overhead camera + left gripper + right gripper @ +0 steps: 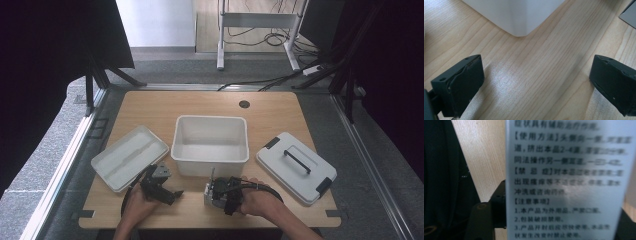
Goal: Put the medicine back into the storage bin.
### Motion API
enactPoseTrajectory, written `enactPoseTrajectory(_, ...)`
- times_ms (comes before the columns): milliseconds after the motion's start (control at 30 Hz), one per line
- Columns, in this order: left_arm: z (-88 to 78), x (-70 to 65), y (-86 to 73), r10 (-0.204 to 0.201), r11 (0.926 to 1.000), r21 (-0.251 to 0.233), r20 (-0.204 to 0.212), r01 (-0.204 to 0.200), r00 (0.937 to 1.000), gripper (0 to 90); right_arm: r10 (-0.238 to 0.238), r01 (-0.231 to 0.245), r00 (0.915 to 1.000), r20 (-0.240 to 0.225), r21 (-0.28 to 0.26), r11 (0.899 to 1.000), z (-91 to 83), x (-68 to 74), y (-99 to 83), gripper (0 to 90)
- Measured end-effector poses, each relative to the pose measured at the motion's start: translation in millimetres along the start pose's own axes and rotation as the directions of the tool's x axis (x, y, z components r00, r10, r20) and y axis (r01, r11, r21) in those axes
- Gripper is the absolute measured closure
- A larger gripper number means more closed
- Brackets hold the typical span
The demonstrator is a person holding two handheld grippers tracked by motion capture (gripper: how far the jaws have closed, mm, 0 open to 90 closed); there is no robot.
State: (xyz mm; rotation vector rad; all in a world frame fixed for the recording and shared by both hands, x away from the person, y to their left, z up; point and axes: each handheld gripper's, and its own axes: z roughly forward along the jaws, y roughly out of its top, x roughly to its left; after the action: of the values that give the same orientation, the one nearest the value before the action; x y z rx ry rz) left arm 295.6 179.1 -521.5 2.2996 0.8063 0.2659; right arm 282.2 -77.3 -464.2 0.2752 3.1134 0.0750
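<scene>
A small white box (566,182) with printed words sits right in front of the right gripper (216,194), pinched between its jaws. It is just in front of the white tub (210,145). The left gripper (170,194) is spread wide over bare table (529,75), near the tub's corner. A tray (127,156) lies left of the tub, a grey lid (296,166) right

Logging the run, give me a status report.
Left tongs open over bare table. Right tongs shut on printed box. White bin open, unobstructed.
</scene>
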Motion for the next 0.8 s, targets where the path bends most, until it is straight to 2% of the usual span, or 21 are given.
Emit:
enactPoseTrajectory(67, 0.0, 0.0, 0.0, 0.0, 1.0, 0.0, 0.0, 0.0, 1.0, 0.0, -0.008, 0.008, 1.0, -0.003, 0.007, 1.0, 0.1, -0.1, 0.8, 51.7)
enactPoseTrajectory(100, 0.0, 0.0, 0.0, 0.0, 1.0, 0.0, 0.0, 0.0, 1.0, 0.0, 0.004, -0.004, 1.0, -0.007, 0.02, 1.0, -1.2, 0.7, 1.4, 52.4)
enactPoseTrajectory(167, 0.0, 0.0, 0.0, 0.0, 1.0, 0.0, 0.0, 0.0, 1.0, 0.0, -0.016, 0.016, 0.9998, -0.012, 0.014, 1.0, -1.8, 0.4, 2.0, 53.5)
enactPoseTrajectory(333, 0.0, 0.0, 0.0, 0.0, 1.0, 0.0, 0.0, 0.0, 1.0, 0.0, -0.014, 0.014, 0.9995, -0.029, 0.008, 1.0, -10.5, 2.5, 2.8, 54.2)
enactPoseTrajectory(400, 0.0, 0.0, 0.0, 0.0, 1.0, 0.0, 0.0, 0.0, 1.0, 0.0, -0.028, 0.028, 0.9992, -0.029, 0.004, 1.0, -16.1, 2.0, 3.5, 54.3)
enactPoseTrajectory(800, -0.1, -0.1, -0.1, 0.0, 1.0, -0.002, 0.002, 0.0, 1.0, 0.0, -0.038, 0.038, 0.9989, -0.028, -0.017, 0.999, -62.4, -3.6, 7.1, 54.8)
